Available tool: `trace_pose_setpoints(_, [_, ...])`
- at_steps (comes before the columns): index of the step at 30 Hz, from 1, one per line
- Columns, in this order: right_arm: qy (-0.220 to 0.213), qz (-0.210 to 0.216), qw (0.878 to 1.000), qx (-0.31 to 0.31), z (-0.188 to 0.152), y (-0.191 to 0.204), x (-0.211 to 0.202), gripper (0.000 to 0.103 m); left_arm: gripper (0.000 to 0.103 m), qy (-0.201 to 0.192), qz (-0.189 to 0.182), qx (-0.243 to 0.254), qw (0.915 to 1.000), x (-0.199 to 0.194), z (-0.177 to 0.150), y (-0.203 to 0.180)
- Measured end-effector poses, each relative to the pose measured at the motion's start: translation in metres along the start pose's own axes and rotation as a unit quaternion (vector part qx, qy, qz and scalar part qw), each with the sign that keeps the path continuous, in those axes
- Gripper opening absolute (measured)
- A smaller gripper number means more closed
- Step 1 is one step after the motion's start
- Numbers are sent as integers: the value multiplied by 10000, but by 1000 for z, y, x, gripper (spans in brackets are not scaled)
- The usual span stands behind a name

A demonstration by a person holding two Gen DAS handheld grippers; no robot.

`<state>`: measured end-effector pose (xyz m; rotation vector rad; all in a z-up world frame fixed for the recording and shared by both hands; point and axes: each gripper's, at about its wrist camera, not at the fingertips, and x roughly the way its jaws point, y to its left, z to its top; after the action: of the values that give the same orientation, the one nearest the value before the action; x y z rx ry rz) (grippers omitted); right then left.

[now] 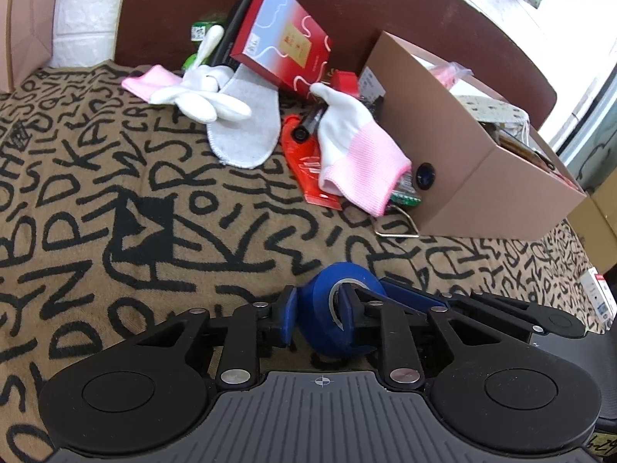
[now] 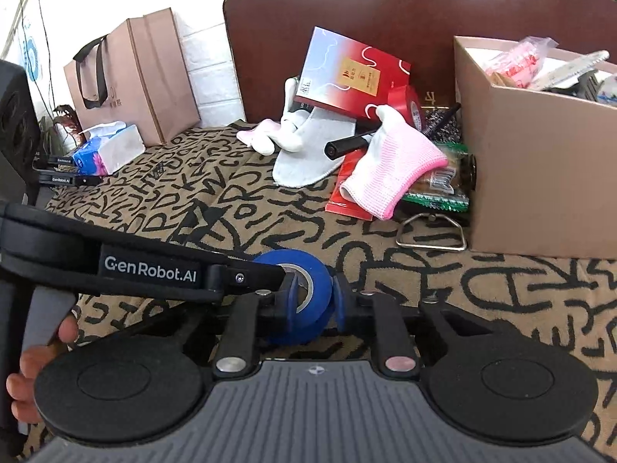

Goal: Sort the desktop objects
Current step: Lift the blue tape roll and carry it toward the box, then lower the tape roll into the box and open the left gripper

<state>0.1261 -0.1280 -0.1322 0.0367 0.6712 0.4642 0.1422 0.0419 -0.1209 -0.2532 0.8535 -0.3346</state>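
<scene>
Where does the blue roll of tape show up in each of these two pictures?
Left wrist view: the blue tape roll sits low, just right of centre, between the left tongs.
Right wrist view: the blue tape roll sits low at centre, between the right tongs.
Shared landmark: the brown cardboard box at right.

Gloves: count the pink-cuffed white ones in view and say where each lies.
2. One pink-cuffed white knit glove lies by the brown cardboard box, draped over a black marker. The other glove lies crumpled on the grey felt insole. More may hide in the pile.
</scene>
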Motion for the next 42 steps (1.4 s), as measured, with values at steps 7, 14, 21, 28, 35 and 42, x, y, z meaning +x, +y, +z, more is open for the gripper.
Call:
trace_pose_setpoints(7, [-165, -182, 9997, 27, 0, -9, -30, 18, 39, -215, -137, 168, 9995, -17, 0, -36])
trace_pose_setpoints(14, [-808, -425, 9958, -2, 20, -25, -79, 18, 39, -744, -298, 702, 9943, -41, 26, -92])
trace_pose_setpoints(21, [-1552, -805, 9846, 9, 55, -60, -118, 18, 39, -1209, -546, 1231, 9835, -39, 70, -160])
trace_pose_setpoints(28, [-1881, -1200, 9746, 198, 86, -115, -132, 18, 40, -1228, -853, 1477, 9777, -2, 115, -213])
trace_pose_setpoints(35, [-1987, -1527, 9669, 482, 97, -176, -130, 18, 40, -1059, -1123, 1643, 9743, 50, 145, -259])
trace_pose_setpoints(42, [-1910, -1752, 9636, 660, 101, -226, -119, 18, 40, -805, -1240, 1805, 9724, 100, 159, -289])
